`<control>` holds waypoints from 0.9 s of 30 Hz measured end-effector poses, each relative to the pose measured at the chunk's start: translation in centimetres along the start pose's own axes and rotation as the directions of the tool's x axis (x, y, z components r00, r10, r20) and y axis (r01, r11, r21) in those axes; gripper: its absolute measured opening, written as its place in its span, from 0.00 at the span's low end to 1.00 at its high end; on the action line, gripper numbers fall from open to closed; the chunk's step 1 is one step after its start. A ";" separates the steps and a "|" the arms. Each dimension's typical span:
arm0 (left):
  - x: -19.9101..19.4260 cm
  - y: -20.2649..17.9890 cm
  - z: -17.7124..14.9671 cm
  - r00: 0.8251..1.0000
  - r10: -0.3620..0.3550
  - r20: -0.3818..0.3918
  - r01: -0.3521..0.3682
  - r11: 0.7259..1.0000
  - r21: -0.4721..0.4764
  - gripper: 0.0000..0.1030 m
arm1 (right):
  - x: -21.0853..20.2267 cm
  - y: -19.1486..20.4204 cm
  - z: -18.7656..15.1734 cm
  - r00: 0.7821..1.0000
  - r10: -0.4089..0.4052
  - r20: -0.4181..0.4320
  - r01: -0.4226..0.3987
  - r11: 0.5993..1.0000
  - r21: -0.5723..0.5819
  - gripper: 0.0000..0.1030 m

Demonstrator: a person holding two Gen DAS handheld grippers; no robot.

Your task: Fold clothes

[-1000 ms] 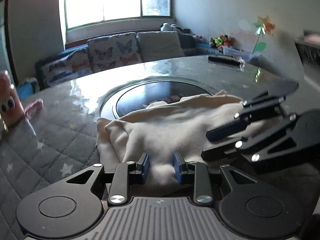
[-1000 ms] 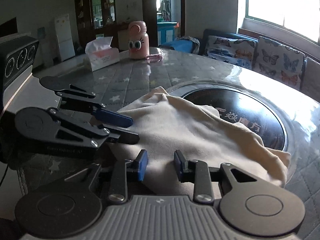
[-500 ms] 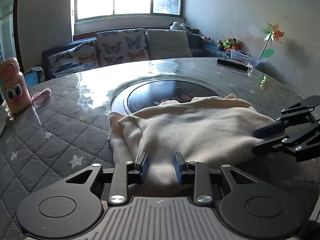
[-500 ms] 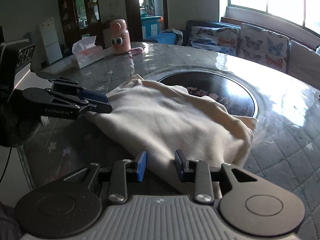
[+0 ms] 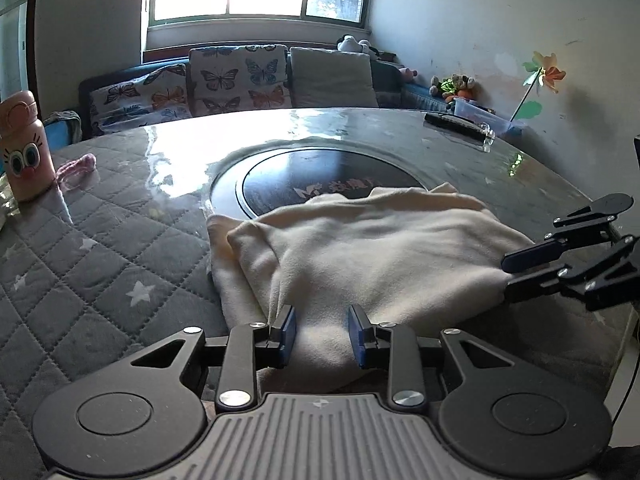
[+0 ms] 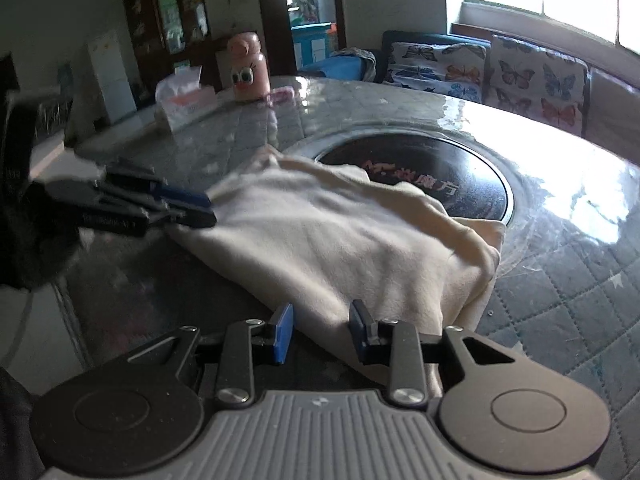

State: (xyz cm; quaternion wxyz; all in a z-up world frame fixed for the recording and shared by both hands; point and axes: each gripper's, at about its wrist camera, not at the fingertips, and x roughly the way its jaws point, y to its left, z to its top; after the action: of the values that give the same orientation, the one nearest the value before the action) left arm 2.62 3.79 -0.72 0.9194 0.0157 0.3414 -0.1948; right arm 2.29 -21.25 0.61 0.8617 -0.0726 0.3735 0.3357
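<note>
Now | soft cream fleece garment (image 5: 372, 256) | quilted grey round table (image 5: 100, 280)

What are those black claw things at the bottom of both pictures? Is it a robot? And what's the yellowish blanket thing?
It isn't a robot. A person holds a pinching tool in each hand, and each tool carries a camera looking out along its two fingers. One picture is from the left gripper, the other from the right gripper; each also shows the other tool off to the side. Both pinch an edge of a cream cloth, clothing to be folded. It lies on a round table with a grey quilted cover and a dark round plate in the middle. Farther off stand a pink bottle with cartoon eyes and a tissue box.
</note>
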 end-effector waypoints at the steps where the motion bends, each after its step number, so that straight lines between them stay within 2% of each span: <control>1: -0.2 0.1 0.3 1.000 -0.002 0.004 0.002 1.000 -0.003 0.32 | -0.3 -0.2 0.3 1.000 0.007 0.013 -0.007 1.000 0.014 0.30; 6: 0.0 0.1 1.6 0.999 -0.002 0.036 0.002 1.000 0.002 0.32 | -0.2 -1.4 1.7 0.998 -0.034 0.058 0.031 0.999 0.044 0.30; 9: 1.1 -0.1 1.9 1.000 0.001 0.025 -0.001 1.000 -0.008 0.32 | 1.2 -2.5 1.7 0.998 -0.059 0.032 0.057 0.996 0.075 0.29; 13: 2.2 0.3 1.2 0.999 0.026 -0.020 -0.025 1.000 0.007 0.32 | 2.1 -3.6 1.1 0.997 -0.077 0.007 0.076 0.991 0.113 0.21; 21: 2.5 0.4 3.2 0.999 0.030 0.019 -0.030 0.999 0.011 0.32 | 2.4 -4.5 3.1 0.993 -0.115 0.037 0.111 0.989 0.100 0.22; 27: 5.4 1.3 4.4 0.997 0.076 -0.015 -0.076 0.997 -0.011 0.32 | 4.4 -6.6 3.3 0.988 -0.157 0.005 0.154 0.975 0.160 0.22</control>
State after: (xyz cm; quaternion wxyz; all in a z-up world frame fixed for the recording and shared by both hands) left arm 9.55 2.38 -0.88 0.9236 0.0249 0.3485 -0.1575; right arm 10.57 -22.77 -0.93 0.8916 -0.0295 0.3847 0.2371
